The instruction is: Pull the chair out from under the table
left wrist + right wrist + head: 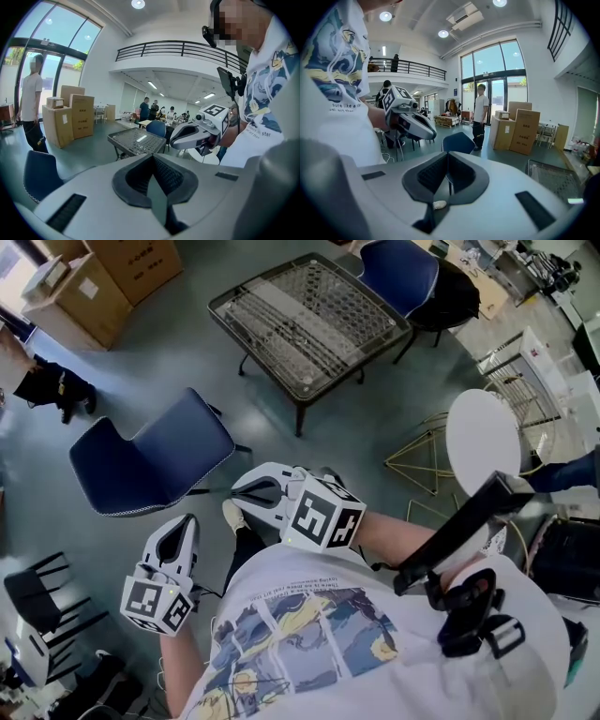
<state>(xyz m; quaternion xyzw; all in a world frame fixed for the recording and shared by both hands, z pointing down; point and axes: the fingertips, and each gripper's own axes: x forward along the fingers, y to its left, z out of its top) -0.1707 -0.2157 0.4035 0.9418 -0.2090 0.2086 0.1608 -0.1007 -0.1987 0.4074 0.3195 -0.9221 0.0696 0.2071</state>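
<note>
Both tools are clenched on nothing. The left tool and the right tool hang close to the person's body at 6 o'clock, their tips together and no part of a chair between them. With their tips shut like this they could only nudge a backrest, which I judge would let it slip or swing.

The second risk is mistaking which chair is meant. One blue chair stands free on the floor at 10 o'clock, well apart from the mesh-topped desk at 12 o'clock, with no part of it under the top. That is how a chair would stand once drawn clear. A second blue chair sits at 1 o'clock against the desk's far corner, and I cannot tell whether its seat reaches under the rim. So the scene fits either a finished pull or one yet to come.

If the far chair is drawn, its thin legs could catch the desk's black frame and drag the light desk along. The near chair could slide on the smooth floor toward the person standing at 9 o'clock or the cardboard boxes at 11 o'clock.

The near chair is a dark blue shell with a curved back, pale edging and slim black legs. It stands upright, its back turned toward 8 o'clock.
</note>
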